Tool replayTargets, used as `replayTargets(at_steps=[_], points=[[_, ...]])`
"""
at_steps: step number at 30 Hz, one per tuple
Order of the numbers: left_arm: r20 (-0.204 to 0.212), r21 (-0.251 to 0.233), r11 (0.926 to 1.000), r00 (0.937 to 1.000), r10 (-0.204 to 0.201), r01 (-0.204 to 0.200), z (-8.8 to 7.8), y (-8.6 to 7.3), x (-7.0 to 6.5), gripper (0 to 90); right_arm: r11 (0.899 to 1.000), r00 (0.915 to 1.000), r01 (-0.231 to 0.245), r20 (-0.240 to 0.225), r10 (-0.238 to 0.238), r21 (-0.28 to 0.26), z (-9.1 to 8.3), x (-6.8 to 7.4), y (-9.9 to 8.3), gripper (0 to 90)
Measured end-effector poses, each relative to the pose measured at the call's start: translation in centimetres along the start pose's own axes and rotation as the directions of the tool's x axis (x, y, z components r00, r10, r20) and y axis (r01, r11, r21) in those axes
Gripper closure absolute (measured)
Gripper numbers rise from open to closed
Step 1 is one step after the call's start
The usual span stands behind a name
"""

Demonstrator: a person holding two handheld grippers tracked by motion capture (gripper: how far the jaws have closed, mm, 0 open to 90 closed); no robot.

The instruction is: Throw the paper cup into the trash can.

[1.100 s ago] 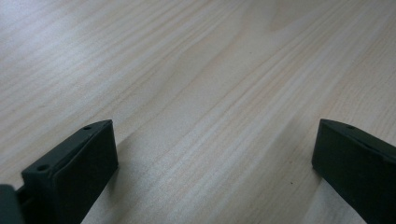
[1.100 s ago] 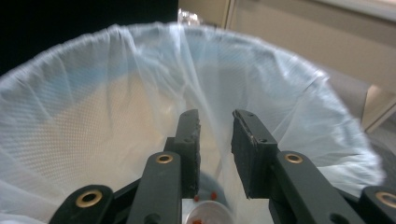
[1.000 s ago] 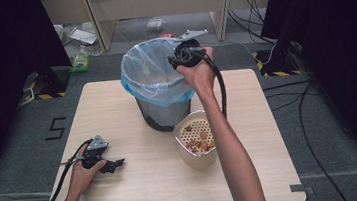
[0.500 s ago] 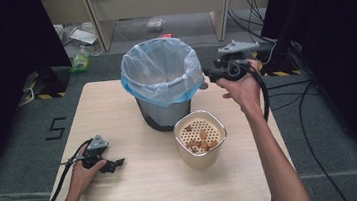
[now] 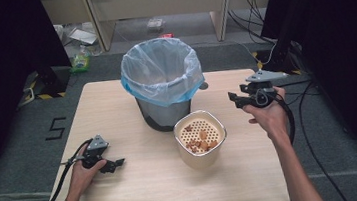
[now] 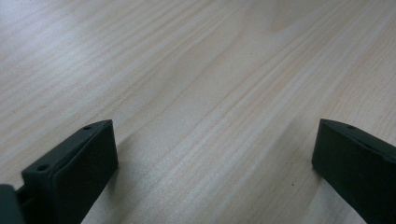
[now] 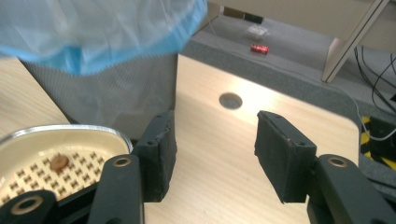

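Wooden table (image 5: 117, 107) is holding the cream strainer basket (image 5: 200, 138) beside the bin (image 5: 162, 82); right gripper (image 5: 239, 99) is hovering open-jawed, empty, just opening. Basket is probably light, rigid; grip its rim.

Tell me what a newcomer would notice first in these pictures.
The eye goes first to the mesh waste bin lined with a pale blue bag, standing at the middle back of the wooden table. Just in front of it to the right sits a cream strainer pot holding a few brown scraps. The right gripper is held open above the table's right edge, and the left gripper rests open near the front left.
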State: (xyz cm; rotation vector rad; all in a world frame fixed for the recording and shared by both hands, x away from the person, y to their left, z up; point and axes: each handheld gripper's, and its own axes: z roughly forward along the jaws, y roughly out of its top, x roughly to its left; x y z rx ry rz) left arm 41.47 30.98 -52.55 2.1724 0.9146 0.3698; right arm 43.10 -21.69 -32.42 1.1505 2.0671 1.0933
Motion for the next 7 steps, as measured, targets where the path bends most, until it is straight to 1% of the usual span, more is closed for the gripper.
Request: replayTargets(at_steps=[2,3,5,6,7], points=[[0.0,0.001,1.0,1.0,0.0,0.0,0.0,0.0,0.0,0.0,1.0,1.0,-0.003,-0.002,0.003,0.005,0.0,-0.1,-0.3,48.3],[0.0,0.001,1.0,1.0,0.0,0.0,0.0,0.0,0.0,0.0,1.0,1.0,-0.006,0.002,0.006,0.012,0.0,-0.3,-1.1,48.1],[0.0,0.001,1.0,1.0,0.0,0.0,0.0,0.0,0.0,0.0,1.0,0.9999,-0.013,0.009,0.013,0.018,-0.1,-0.5,-1.8,47.0],[0.0,0.001,1.0,1.0,0.0,0.0,0.0,0.0,0.0,0.0,1.0,0.9999,-0.013,0.009,0.013,0.018,-0.1,-0.5,-1.8,47.0],[0.0,0.001,1.0,1.0,0.0,0.0,0.0,0.0,0.0,0.0,0.999,0.9997,-0.017,0.016,0.016,0.031,-0.1,-0.7,-2.7,46.6]])
